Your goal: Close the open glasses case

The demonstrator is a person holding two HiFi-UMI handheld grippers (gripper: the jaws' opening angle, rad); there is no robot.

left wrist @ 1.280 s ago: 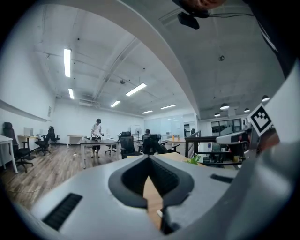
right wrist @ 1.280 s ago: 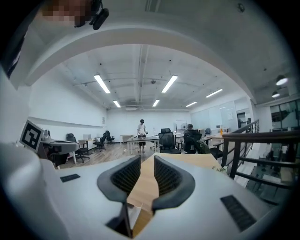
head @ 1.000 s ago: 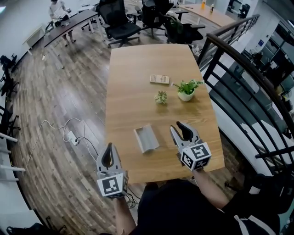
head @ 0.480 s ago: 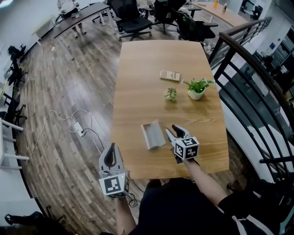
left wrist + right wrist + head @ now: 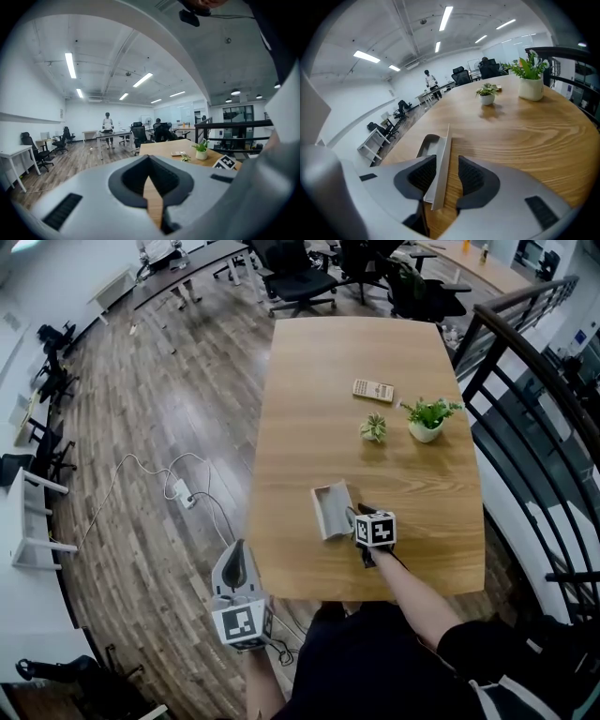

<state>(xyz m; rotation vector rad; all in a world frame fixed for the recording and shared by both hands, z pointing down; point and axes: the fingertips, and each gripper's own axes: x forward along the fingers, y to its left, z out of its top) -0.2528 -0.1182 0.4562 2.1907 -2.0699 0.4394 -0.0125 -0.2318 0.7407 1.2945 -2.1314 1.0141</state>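
Note:
The open grey glasses case [image 5: 332, 510] lies near the front edge of the wooden table [image 5: 309, 381], its lid flap [image 5: 440, 164] standing up along its right side. My right gripper [image 5: 359, 514] is down at that side, pointing at the case. In the right gripper view its jaws [image 5: 446, 164] straddle the upright flap with a gap showing on each side. They have just been closing a little around it. My left gripper [image 5: 237, 557] hangs off the table's front left corner over the floor, and its jaws [image 5: 149, 161] meet at the tips on nothing.
Farther back on the table are a calculator [image 5: 372, 390], a small plant [image 5: 373, 427] and a potted plant in a white pot [image 5: 427, 420]. A black railing [image 5: 525, 427] runs along the right. A power strip and cable [image 5: 183, 493] lie on the floor at the left.
My right gripper has dropped and moved left to the case's right edge, so the lid flap now stands between its jaws. The left gripper has shifted slightly beside the table.

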